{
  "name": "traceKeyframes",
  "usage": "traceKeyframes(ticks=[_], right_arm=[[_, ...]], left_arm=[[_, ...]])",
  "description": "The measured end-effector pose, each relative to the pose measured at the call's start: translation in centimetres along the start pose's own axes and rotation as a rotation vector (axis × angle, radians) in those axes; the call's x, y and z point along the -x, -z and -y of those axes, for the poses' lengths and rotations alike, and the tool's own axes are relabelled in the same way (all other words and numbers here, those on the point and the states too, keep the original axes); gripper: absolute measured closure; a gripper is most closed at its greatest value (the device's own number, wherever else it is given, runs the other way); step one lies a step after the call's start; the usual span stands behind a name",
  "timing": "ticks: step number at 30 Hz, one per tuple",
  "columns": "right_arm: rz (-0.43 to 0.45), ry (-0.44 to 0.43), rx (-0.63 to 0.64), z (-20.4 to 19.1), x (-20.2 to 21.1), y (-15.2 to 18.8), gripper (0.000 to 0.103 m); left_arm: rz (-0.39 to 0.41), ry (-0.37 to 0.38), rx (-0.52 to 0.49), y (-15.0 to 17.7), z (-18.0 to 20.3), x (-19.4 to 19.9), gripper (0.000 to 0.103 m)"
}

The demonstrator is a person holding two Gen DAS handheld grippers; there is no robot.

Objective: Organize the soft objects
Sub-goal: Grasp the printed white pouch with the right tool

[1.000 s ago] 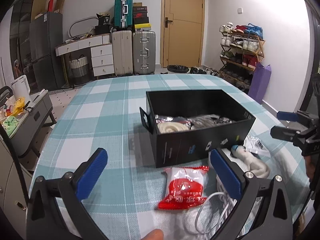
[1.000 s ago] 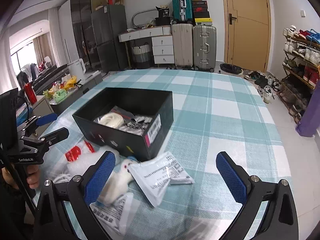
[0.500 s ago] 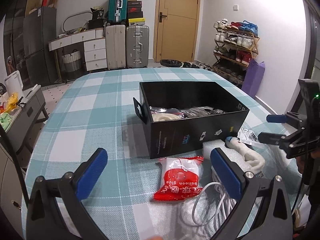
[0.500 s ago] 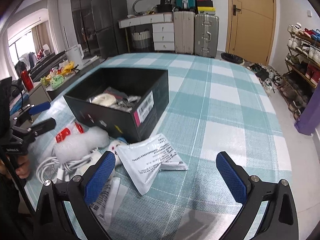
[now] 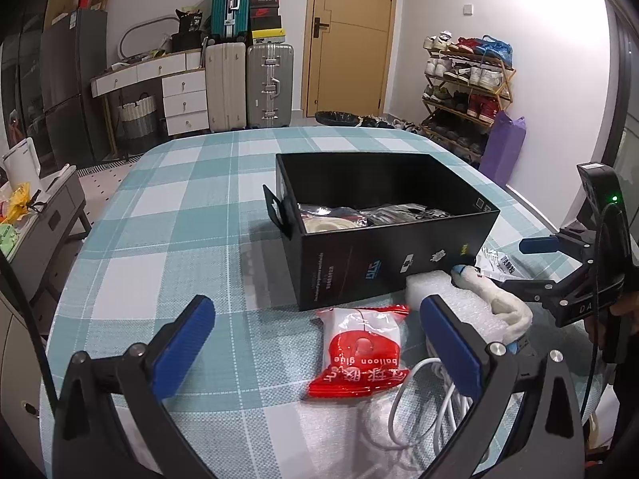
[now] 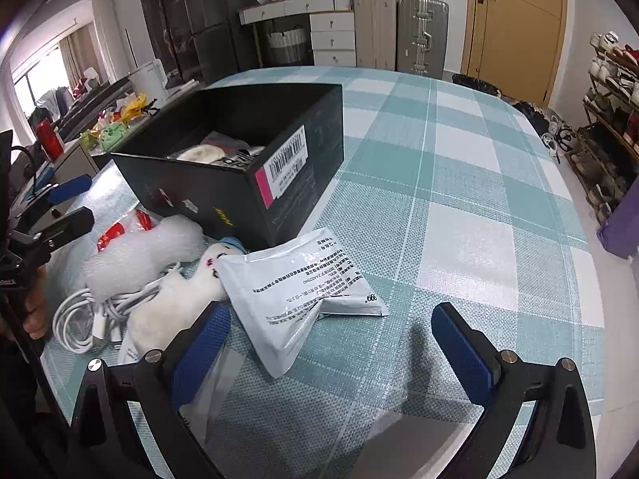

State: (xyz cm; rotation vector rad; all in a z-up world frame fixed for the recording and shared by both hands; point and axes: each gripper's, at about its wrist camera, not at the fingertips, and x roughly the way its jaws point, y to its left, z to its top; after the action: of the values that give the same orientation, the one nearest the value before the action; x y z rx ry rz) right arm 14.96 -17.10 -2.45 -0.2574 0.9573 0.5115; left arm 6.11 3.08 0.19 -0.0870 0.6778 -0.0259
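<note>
A black box [image 5: 393, 251] [image 6: 223, 187] sits on the checked tablecloth with several packets inside. In front of it lie a red and white balloon-glue packet [image 5: 361, 353], a white foam wad [image 5: 451, 299] [image 6: 139, 251], a white plush toy [image 5: 499, 303] [image 6: 175, 303], a coiled white cable [image 6: 88, 319] and a silver-white printed pouch [image 6: 295, 291]. My left gripper [image 5: 319, 343] is open, just before the red packet. My right gripper [image 6: 331, 343] is open over the near end of the pouch. Neither holds anything.
The table's [image 6: 459, 207] far and right parts show bare cloth. A clear plastic bag [image 6: 215, 383] lies near my right gripper's left finger. Suitcases [image 5: 247, 84], drawers, a door and a shoe rack [image 5: 467, 92] stand beyond the table.
Both grippers have drawn back and lower toward the near objects, so more of the pile shows in each view. Both stay open. No object has moved.
</note>
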Motion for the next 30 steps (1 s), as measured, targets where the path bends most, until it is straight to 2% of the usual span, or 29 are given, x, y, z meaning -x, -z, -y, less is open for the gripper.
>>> traceKeyframes(ticks=[13,17,20,21,23,26,30], right_arm=[[-0.023,-0.044,0.1,-0.4,-1.4,-1.3,0.001],[-0.025,-0.064,0.129,-0.7,-1.7,-1.6,0.004],[-0.029,-0.083,0.139,-0.8,-1.9,-1.6,0.016],[-0.033,-0.093,0.14,-0.8,-2.0,-1.6,0.023],[-0.029,-0.089,0.147,-0.9,-2.0,-1.5,0.025],[-0.03,-0.063,0.149,-0.9,-1.8,-1.3,0.036],[-0.032,-0.056,0.129,-0.8,-1.1,-0.5,0.042]], left_arm=[[-0.024,0.006,-0.003,0.1,-0.2,-0.5,0.0],[-0.028,0.01,0.005,0.1,-0.4,-0.7,0.0],[-0.029,0.013,0.009,0.2,-0.5,-0.7,0.0],[-0.031,0.015,0.009,0.2,-0.5,-0.8,0.0],[-0.036,0.015,0.005,0.2,-0.4,-0.8,0.0],[-0.035,0.014,0.0,0.2,-0.3,-0.8,0.0],[-0.041,0.016,0.0,0.2,-0.3,-0.8,0.0]])
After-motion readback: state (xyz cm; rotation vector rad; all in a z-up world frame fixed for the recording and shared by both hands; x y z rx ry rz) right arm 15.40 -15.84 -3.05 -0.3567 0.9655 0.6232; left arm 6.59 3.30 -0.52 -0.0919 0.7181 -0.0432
